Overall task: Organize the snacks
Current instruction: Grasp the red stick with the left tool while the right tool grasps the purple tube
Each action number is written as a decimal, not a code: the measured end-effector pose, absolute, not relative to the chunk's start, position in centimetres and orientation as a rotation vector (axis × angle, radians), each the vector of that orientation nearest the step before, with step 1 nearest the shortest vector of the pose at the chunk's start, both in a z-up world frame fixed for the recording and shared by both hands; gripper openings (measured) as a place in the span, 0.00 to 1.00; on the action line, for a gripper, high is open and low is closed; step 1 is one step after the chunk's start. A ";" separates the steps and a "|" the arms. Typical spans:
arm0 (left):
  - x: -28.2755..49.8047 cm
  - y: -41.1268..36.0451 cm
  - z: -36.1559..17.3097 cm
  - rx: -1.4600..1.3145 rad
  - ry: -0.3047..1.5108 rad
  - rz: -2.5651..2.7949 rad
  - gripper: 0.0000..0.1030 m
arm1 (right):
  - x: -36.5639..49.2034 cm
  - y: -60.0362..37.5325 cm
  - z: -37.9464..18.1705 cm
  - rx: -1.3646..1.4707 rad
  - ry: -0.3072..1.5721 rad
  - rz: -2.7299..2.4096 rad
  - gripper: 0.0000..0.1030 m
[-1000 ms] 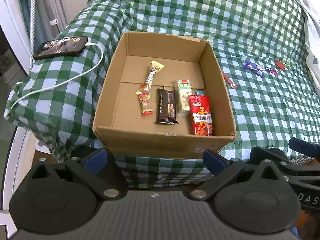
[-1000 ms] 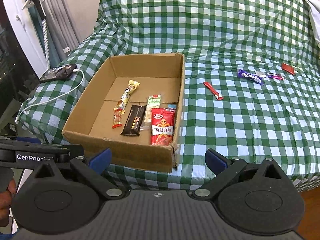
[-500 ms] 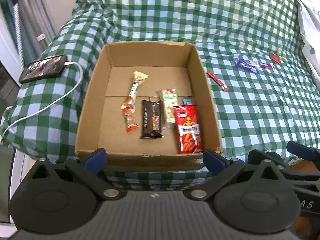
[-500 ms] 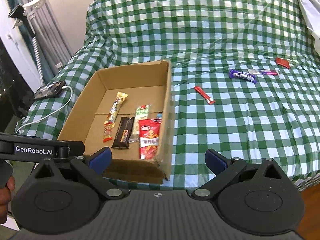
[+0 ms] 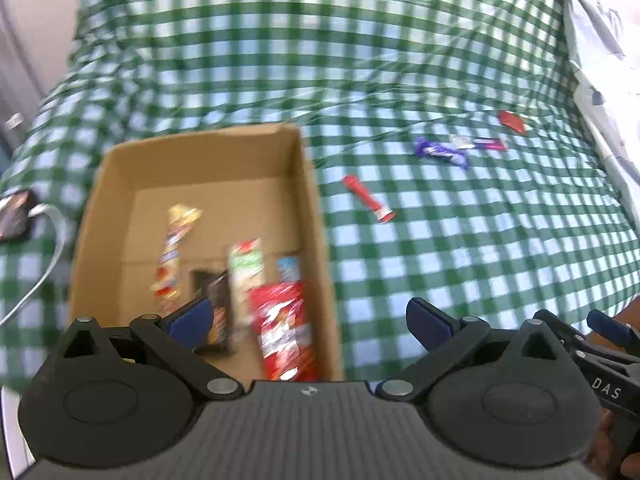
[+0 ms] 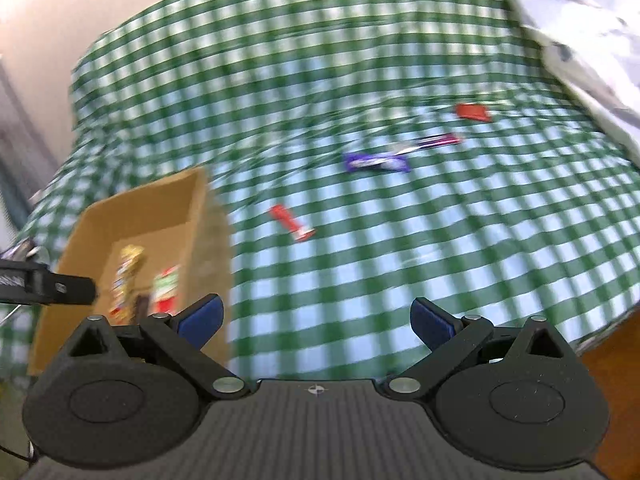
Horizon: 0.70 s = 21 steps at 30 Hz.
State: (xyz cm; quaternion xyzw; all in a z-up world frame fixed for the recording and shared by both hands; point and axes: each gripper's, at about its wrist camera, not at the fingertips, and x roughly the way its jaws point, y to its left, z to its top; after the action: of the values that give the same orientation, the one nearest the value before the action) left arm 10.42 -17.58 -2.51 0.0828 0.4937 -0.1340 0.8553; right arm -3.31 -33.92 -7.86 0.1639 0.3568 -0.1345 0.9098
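1. Swinging rightward is the big change: both views were centred on the box (image 5: 200,240) half a second ago, and now it sits at the left of each frame while the bare checked cloth (image 6: 440,280) fills the middle. Both pictures are smeared with motion blur.
2. Judged from that, the sweep is heading for the loose snacks outside the box; several already lie inside it, so the job looks partly done.
3. Both grippers are spread wide with nothing between the fingers: left gripper (image 5: 308,320), right gripper (image 6: 316,320).
4. Four snacks lie on the cloth, well apart from the box: a red stick (image 6: 291,224) nearest, a purple bar (image 6: 376,162), a pink strip (image 6: 432,143) just beside it, and a red packet (image 6: 474,112) farthest.
5. Only the left view shows the box floor well: a red bag (image 5: 282,328), dark bar (image 5: 218,312), green-white pack (image 5: 246,276), yellow stick (image 5: 174,256) and a small blue pack (image 5: 288,268).
6. Only the left view shows the phone (image 5: 12,216) and its cable at the far left edge.
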 end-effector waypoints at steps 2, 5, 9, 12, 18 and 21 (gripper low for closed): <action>12.3 -20.1 -3.1 0.176 1.055 -0.309 1.00 | -2.9 -36.5 -8.2 0.354 0.733 -0.317 0.97; 15.2 -23.7 -4.6 0.178 1.082 -0.337 1.00 | -1.5 -40.4 -8.8 0.363 0.721 -0.370 0.97; 19.3 -28.9 -7.8 0.283 1.095 -0.343 1.00 | 1.7 -45.6 -9.8 0.350 0.701 -0.422 0.97; 22.9 -31.3 -11.0 0.274 1.165 -0.327 1.00 | 5.1 -49.3 -11.4 0.347 0.691 -0.440 0.97; 29.3 -34.3 -17.6 0.208 1.270 -0.254 1.00 | 13.6 -55.0 -16.0 0.308 0.699 -0.434 0.97; 31.5 -35.5 -20.4 0.197 1.280 -0.217 1.00 | 18.2 -58.3 -18.4 0.386 0.709 -0.462 0.97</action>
State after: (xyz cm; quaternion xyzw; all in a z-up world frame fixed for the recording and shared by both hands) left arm 31.49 -35.52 -20.45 0.0917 0.5948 -0.1007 0.7922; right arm 18.23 -58.27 -18.43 0.1860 0.3420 -0.2229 0.8937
